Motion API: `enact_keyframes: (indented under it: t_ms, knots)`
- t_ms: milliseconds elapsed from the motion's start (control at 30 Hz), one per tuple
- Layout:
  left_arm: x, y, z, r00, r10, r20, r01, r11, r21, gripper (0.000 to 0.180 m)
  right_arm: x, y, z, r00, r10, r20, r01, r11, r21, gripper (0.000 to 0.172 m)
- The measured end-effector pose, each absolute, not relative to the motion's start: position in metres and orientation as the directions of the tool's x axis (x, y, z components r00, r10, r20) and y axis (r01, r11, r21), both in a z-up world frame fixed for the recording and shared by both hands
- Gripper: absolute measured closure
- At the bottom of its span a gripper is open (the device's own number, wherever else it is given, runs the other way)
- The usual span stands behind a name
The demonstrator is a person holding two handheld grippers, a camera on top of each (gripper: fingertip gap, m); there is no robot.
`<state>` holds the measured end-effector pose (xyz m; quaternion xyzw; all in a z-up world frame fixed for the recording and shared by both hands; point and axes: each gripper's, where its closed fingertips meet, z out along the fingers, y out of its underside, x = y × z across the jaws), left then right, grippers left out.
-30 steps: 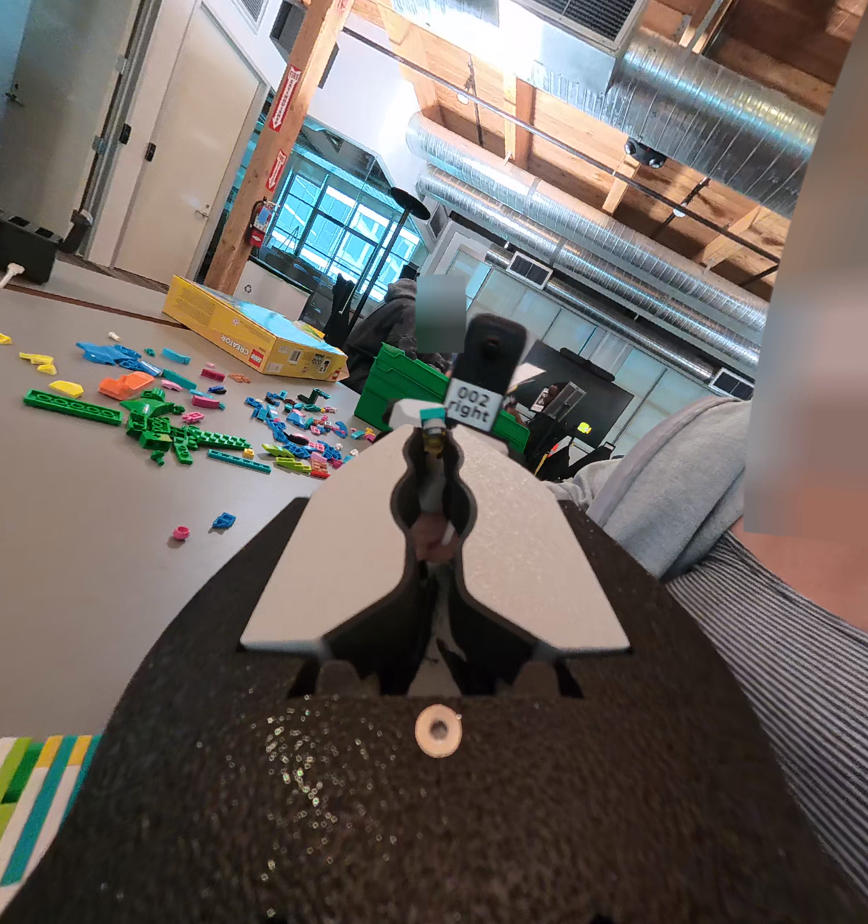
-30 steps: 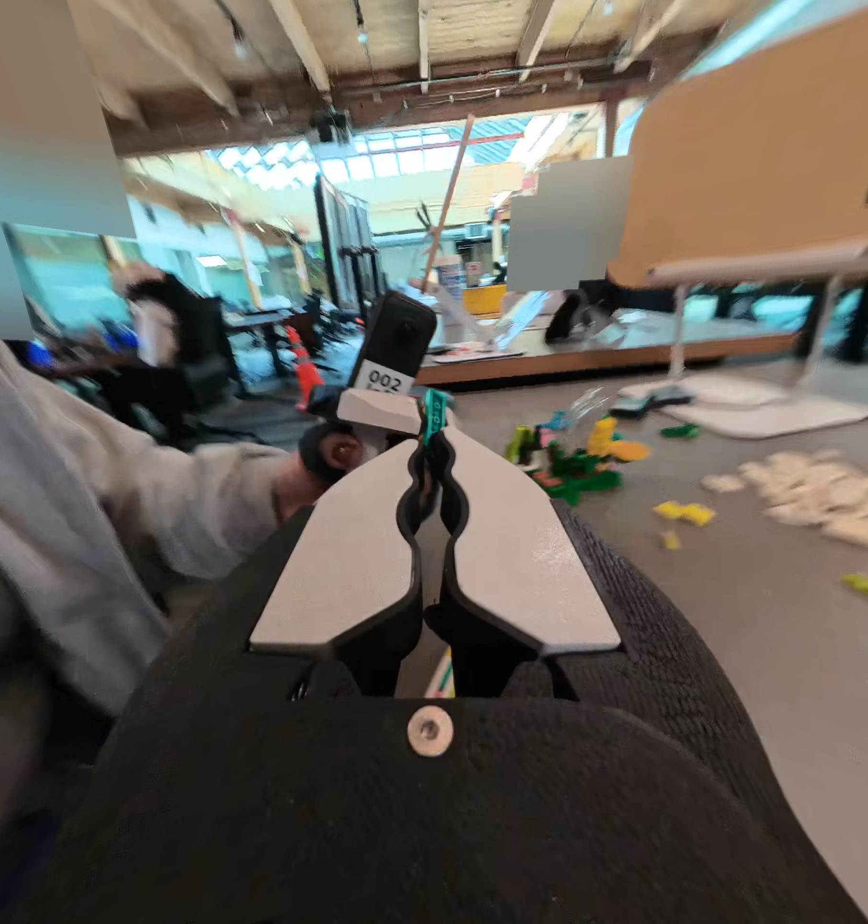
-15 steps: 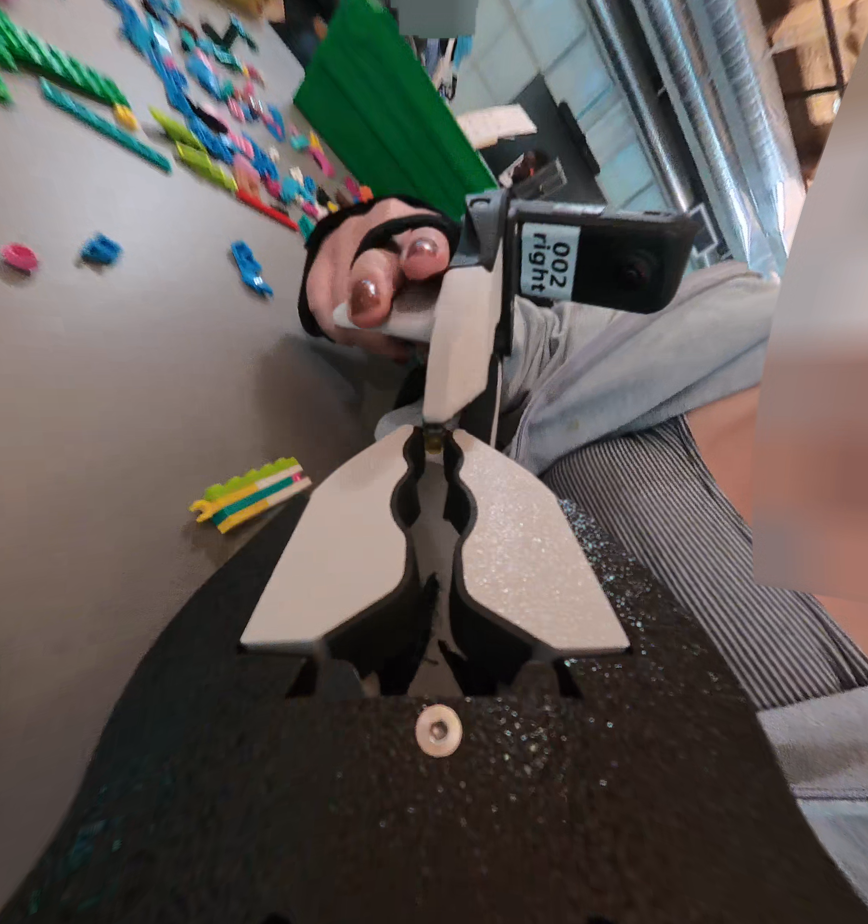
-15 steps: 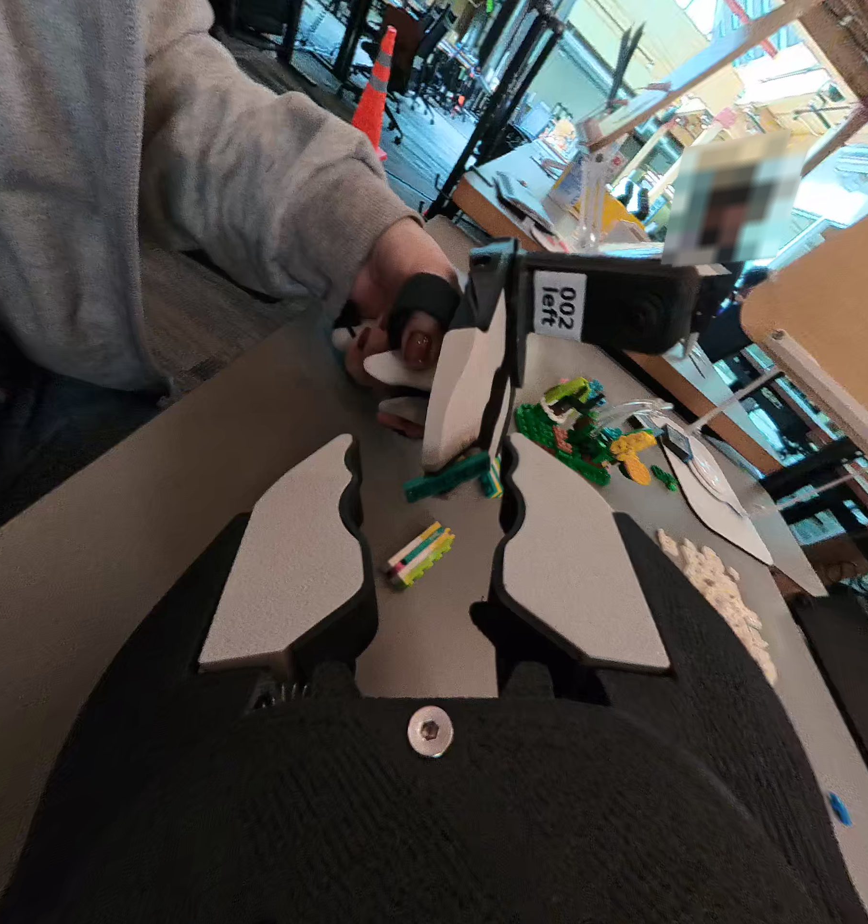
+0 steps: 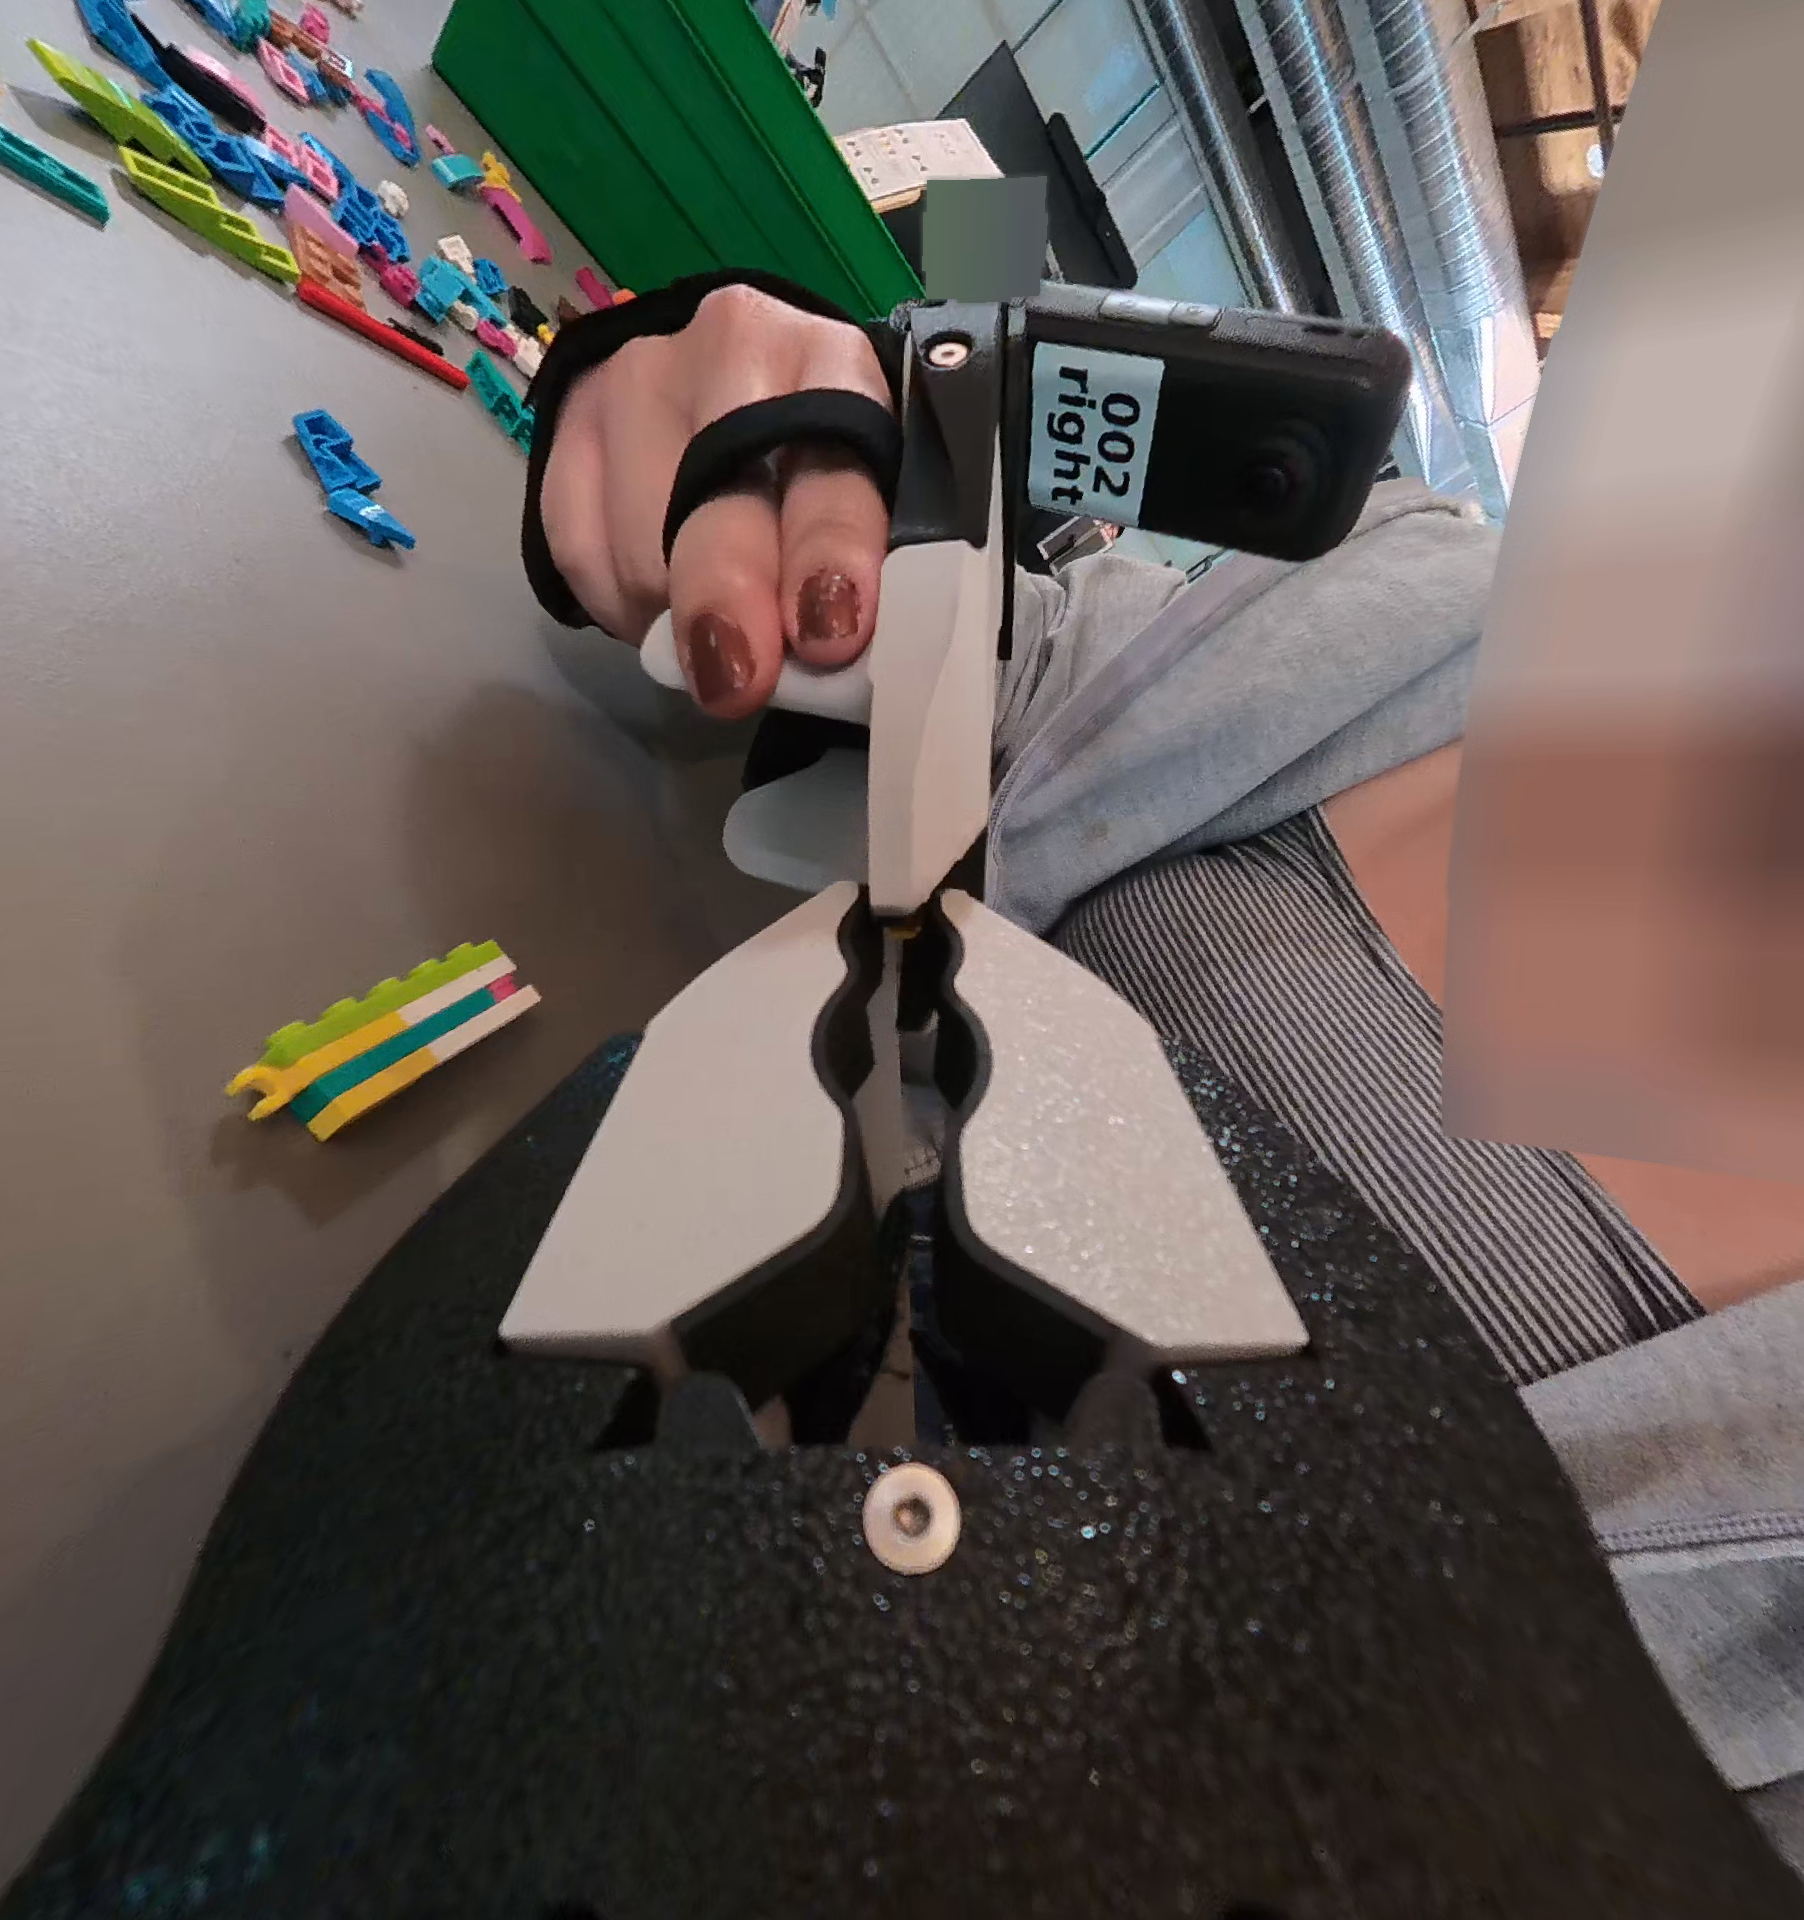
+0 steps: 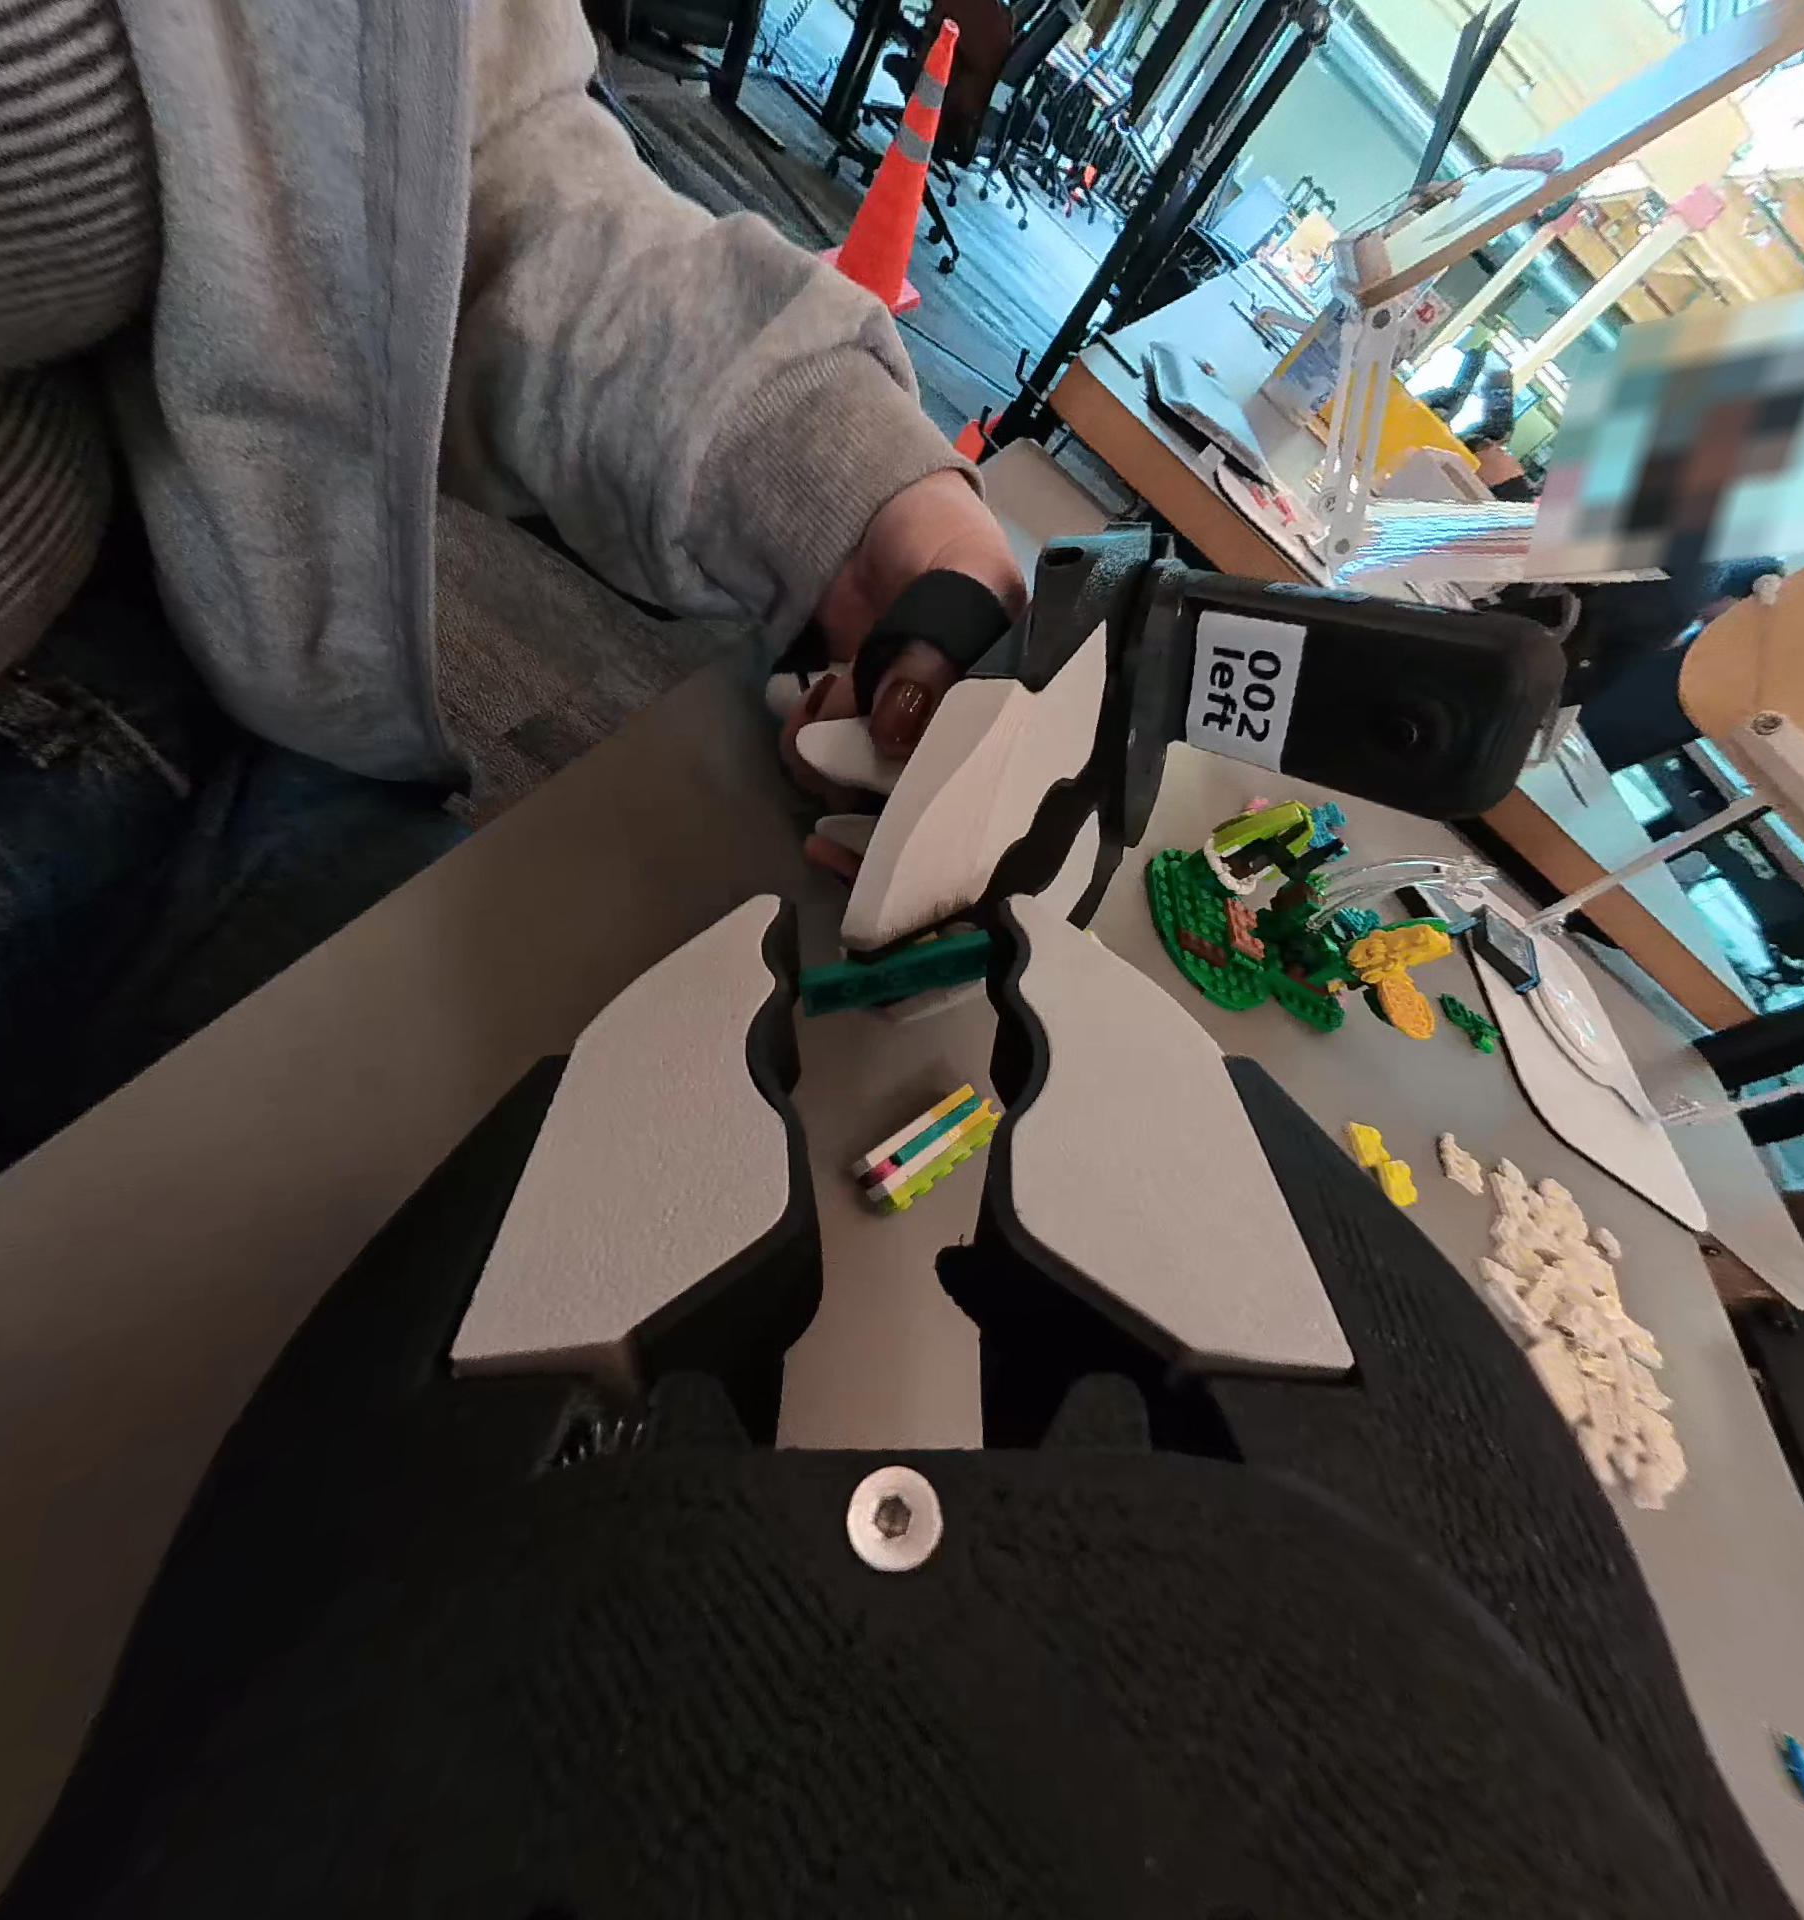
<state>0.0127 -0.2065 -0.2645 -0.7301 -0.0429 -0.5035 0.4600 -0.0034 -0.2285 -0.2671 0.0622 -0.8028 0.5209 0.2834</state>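
Note:
My left gripper (image 5: pixel 900 909) is shut on a dark teal plate (image 6: pixel 893 977), shown plainly in the right wrist view, where the left gripper (image 6: pixel 924 930) holds it just above the grey table (image 6: pixel 462 1039). A small pale piece sits under the plate. My right gripper (image 6: pixel 893 920) faces the left one tip to tip. Its two pads meet the plate's two ends, so it grips the plate lengthwise. In the left wrist view the right gripper (image 5: pixel 913 894) shows edge-on at my left fingertips, and only a yellow speck of the held piece shows there.
A striped stack of plates (image 6: pixel 929 1148) lies on the table under the grippers; it also shows in the left wrist view (image 5: pixel 389 1039). A green brick model (image 6: pixel 1262 935), yellow pieces (image 6: pixel 1381 1158) and a white pile (image 6: pixel 1573 1320) lie right. Loose bricks (image 5: pixel 285 187) and a green box (image 5: pixel 669 135) lie far left. Left and right tips are no more than a few centimetres apart. Both grippers' tips are roughly 25 cm from the green brick model (image 6: pixel 1262 935).
Both grippers came down from a raised pose to the table. The right gripper was shut, opened wide, then narrowed onto the teal plate's ends. The left stayed shut on the plate.

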Motion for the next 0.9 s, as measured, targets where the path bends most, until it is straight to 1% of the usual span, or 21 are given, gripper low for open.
enact_keyframes:
  t_ms: [167,200,267,333,467,533,600,667,733,800,867,900]
  knots:
    - [0.015,-0.212,-0.264,0.467,-0.421,0.778,0.508,-0.593,-0.625,0.173,-0.001,-0.224,-0.265,-0.842,0.196,0.502,-0.381,0.442,-0.812,0.138]
    - [0.005,-0.217,-0.261,0.478,-0.415,0.774,0.537,-0.559,-0.631,0.173,-0.006,-0.212,-0.258,-0.831,0.241,0.501,-0.37,0.433,-0.822,0.138]
    - [-0.018,-0.225,-0.258,0.51,-0.379,0.772,0.598,-0.489,-0.635,0.173,-0.014,-0.18,-0.234,-0.815,0.36,0.453,-0.33,0.354,-0.875,0.138]
    - [-0.019,-0.223,-0.259,0.509,-0.375,0.775,0.599,-0.492,-0.632,0.173,-0.017,-0.163,-0.222,-0.801,0.418,0.428,-0.32,0.304,-0.897,0.138]
    - [-0.007,-0.214,-0.256,0.526,-0.406,0.747,0.553,-0.503,-0.664,0.173,-0.03,-0.161,-0.232,-0.732,0.477,0.486,-0.34,0.362,-0.868,0.138]
    - [-0.006,-0.214,-0.243,0.553,-0.43,0.714,0.541,-0.466,-0.7,0.173,-0.041,-0.154,-0.228,-0.651,0.559,0.513,-0.356,0.372,-0.857,0.138]
    - [-0.018,-0.215,-0.225,0.645,-0.402,0.65,0.519,-0.394,-0.758,0.173,-0.049,-0.146,-0.216,-0.555,0.661,0.505,-0.377,0.34,-0.861,0.138]
    - [-0.047,-0.215,-0.207,0.786,-0.285,0.548,0.466,-0.309,-0.829,0.173,-0.055,-0.141,-0.208,-0.456,0.75,0.479,-0.395,0.312,-0.864,0.138]
    - [-0.094,-0.22,-0.193,0.902,-0.085,0.423,0.389,-0.264,-0.883,0.173,-0.059,-0.141,-0.21,-0.366,0.783,0.504,-0.398,0.358,-0.845,0.138]
    - [-0.142,-0.232,-0.181,0.948,0.085,0.308,0.319,-0.308,-0.896,0.173,-0.06,-0.147,-0.216,-0.322,0.768,0.554,-0.402,0.419,-0.814,0.138]
    - [-0.19,-0.246,-0.177,0.949,0.247,0.196,0.281,-0.379,-0.882,0.173,-0.056,-0.156,-0.219,-0.323,0.736,0.595,-0.424,0.45,-0.786,0.137]
    - [-0.202,-0.248,-0.179,0.951,0.261,0.168,0.271,-0.431,-0.861,0.173,-0.054,-0.158,-0.219,-0.322,0.731,0.602,-0.432,0.452,-0.78,0.138]
